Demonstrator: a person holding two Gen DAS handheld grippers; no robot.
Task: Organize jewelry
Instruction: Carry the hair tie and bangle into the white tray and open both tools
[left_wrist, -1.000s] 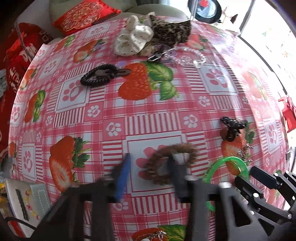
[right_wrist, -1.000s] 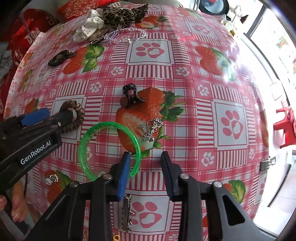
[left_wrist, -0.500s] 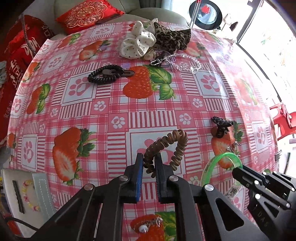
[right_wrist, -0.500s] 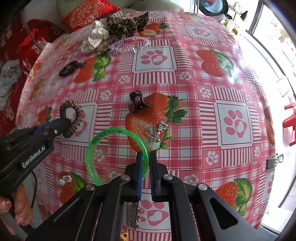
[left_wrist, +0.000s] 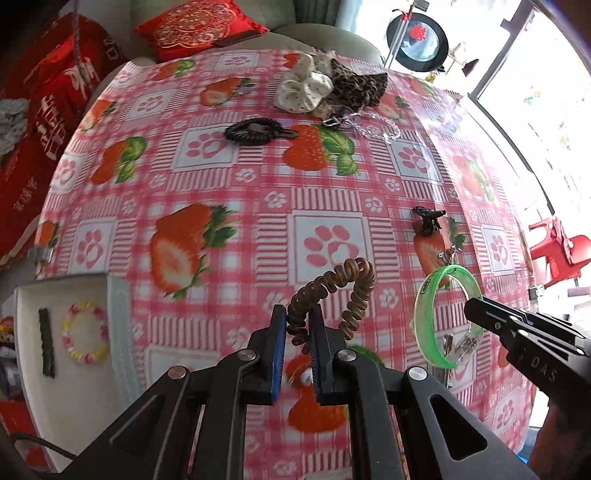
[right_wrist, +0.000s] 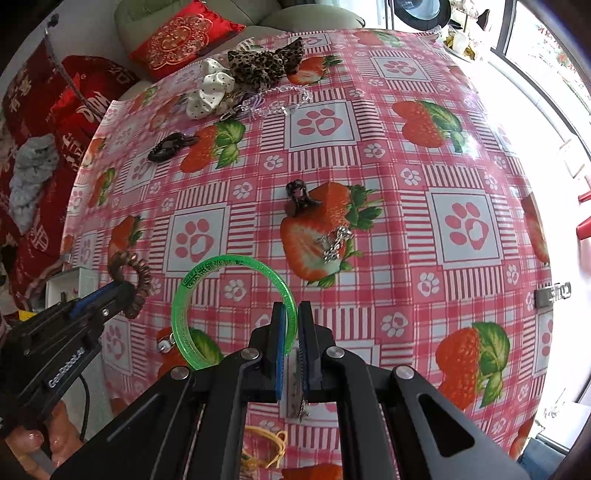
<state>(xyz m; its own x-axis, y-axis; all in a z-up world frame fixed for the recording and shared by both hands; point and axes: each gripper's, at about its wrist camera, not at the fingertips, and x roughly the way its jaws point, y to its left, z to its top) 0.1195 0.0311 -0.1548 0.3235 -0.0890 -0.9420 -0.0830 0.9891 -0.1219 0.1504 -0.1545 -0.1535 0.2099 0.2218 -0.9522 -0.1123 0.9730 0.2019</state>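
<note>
The left gripper (left_wrist: 297, 332) is clenched on a brown spiral coil hair tie (left_wrist: 332, 295), its 2 blue-padded fingers (left_wrist: 277, 347) pinching the lower left end of the loop. The rest of the coil arches up and to the right of the jaws, lifted off the table.

The right gripper (right_wrist: 293, 332) is clamped on a translucent green plastic bangle (right_wrist: 207, 284) with dark lettering on its rim. The jaws pinch its right edge, and the ring stands out to the left of them, tilted and raised above the cloth. In the left wrist view the same bangle (left_wrist: 432, 314) sits just right of the hair tie, apart from it.

Under both lies the pink checked strawberry-and-paw tablecloth (left_wrist: 229, 206). A small dark claw clip (right_wrist: 299, 197) and a silver chain piece (right_wrist: 334, 243) rest on a printed strawberry beyond the bangle. Farther off are a black coil hair tie (left_wrist: 253, 131), a cream dotted scrunchie (left_wrist: 303, 92) and a leopard-print scrunchie (left_wrist: 354, 86), the last 2 touching. At the table's left edge a white tray (left_wrist: 66, 398) holds a pastel bead bracelet (left_wrist: 85, 332) and a dark strip (left_wrist: 46, 343).
</note>
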